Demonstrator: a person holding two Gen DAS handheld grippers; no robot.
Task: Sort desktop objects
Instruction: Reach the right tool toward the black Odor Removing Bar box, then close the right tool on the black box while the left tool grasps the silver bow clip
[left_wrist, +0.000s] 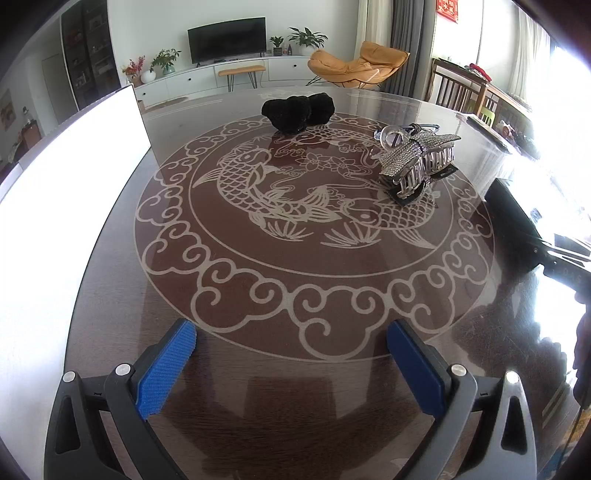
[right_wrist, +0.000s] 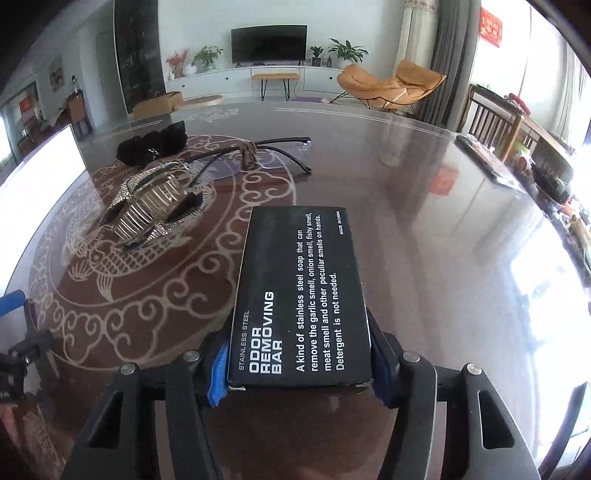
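My right gripper (right_wrist: 301, 365) is shut on a black box (right_wrist: 299, 291) printed "ODOR REMOVING BAR". The blue pads (right_wrist: 218, 369) press on its two long sides, and the box sticks out forward above the glass table (right_wrist: 424, 229). My left gripper (left_wrist: 291, 332) stands open with nothing between its fingers, low over the table's near edge. A rhinestone hair claw (left_wrist: 417, 162) (right_wrist: 151, 206) lies on the fish pattern. Beyond the claw are a pair of glasses (right_wrist: 258, 155) and a black fluffy scrunchie (left_wrist: 295, 110) (right_wrist: 155, 146).
A bright white container (left_wrist: 74, 166) (right_wrist: 40, 173) stands at the table's left side. Wooden chairs (right_wrist: 495, 122) and a cluttered side table are at the far right. A blue pad of my left gripper (right_wrist: 11, 301) shows at the left edge of the right wrist view.
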